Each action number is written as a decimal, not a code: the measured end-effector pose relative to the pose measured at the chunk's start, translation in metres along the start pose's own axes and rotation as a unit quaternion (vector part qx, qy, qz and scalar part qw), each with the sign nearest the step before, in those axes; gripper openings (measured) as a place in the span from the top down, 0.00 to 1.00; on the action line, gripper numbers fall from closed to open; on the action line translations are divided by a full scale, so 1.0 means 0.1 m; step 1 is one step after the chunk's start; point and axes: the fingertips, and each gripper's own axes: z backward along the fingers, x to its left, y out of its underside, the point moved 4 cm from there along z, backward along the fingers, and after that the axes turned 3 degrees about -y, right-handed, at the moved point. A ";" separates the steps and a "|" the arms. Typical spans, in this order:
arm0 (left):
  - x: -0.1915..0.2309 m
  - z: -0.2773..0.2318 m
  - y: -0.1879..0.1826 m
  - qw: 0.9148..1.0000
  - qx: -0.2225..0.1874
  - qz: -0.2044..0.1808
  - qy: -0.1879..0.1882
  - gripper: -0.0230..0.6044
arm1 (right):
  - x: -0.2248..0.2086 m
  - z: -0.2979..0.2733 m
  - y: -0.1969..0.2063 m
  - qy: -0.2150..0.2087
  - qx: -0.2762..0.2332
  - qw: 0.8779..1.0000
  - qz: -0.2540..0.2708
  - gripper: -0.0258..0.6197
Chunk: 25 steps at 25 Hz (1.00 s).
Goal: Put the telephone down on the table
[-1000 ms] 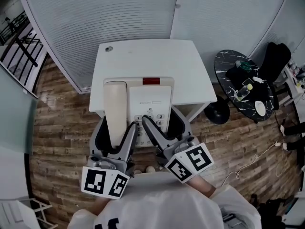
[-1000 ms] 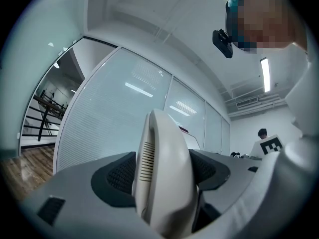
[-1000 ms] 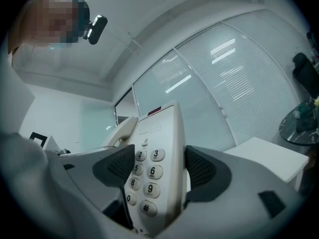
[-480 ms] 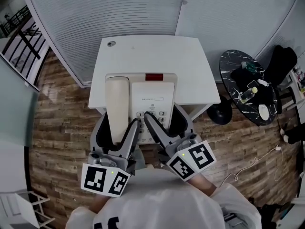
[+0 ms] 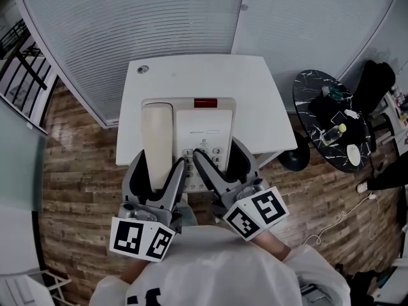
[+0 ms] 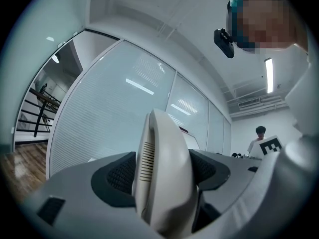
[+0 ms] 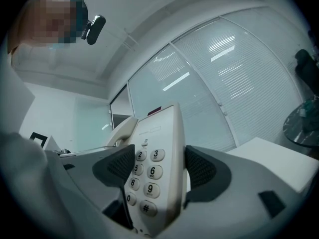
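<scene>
You hold the cream plastic desk telephone (image 5: 203, 123) in both tongs: your left gripper (image 5: 157, 173) is clenched across its handset (image 6: 162, 173), your right gripper (image 5: 220, 161) across its keypad (image 7: 144, 176). It seems raised over the small white table (image 5: 197, 75); lowering and letting go remain.

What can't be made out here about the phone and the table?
- Head view: the left gripper and right gripper cover the telephone's near end; contact with the table unclear.
- Left gripper view: the handset blocks the keypad.
- Right gripper view: label print too small.
</scene>
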 end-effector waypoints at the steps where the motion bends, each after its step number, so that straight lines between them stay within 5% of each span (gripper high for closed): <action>1: 0.05 -0.08 0.00 1.000 0.001 0.001 0.002 0.44 | -0.04 -0.08 0.01 0.002 0.000 1.000 0.000 0.45; 25: 1.08 -1.52 -0.31 0.999 0.014 -0.002 0.035 0.44 | -0.64 -1.66 -0.06 0.037 -0.013 0.999 -0.001 0.45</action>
